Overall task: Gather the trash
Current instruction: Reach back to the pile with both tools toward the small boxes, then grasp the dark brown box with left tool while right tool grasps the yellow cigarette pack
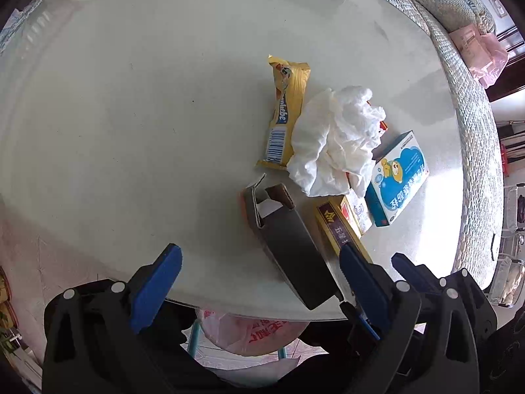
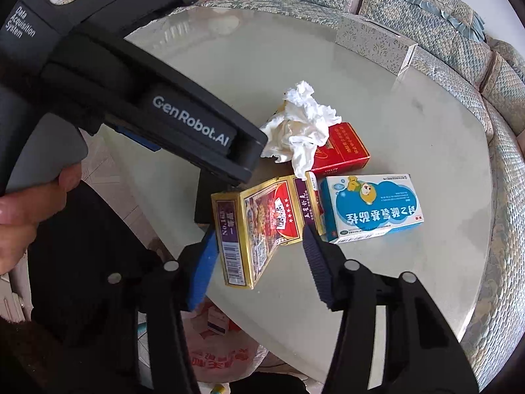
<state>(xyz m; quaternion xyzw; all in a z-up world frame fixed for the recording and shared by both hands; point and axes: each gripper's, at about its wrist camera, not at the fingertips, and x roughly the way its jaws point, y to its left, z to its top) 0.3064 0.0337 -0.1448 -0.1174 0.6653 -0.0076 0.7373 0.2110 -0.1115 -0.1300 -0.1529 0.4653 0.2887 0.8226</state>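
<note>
Trash pile on surface (image 1: 131,131): my right gripper (image 2: 259,256) straddles gold card box (image 2: 262,226), contact unclear; left gripper (image 1: 259,262) wide over grey carton (image 1: 292,249).

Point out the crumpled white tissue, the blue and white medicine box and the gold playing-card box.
Crumpled white tissue (image 2: 300,128), right wrist view, its middle.
Blue and white medicine box (image 2: 370,207), right wrist view, top face.
Gold playing-card box (image 2: 269,220), right wrist view, printed face.

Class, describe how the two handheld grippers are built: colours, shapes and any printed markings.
Both grippers are matte black with silver rivets. The left gripper carries bright blue fingers; the right gripper has ridged blue fingers. White lettering on the left one's body reads "GenRobot.AI" and "Data Acquisition System".
</note>
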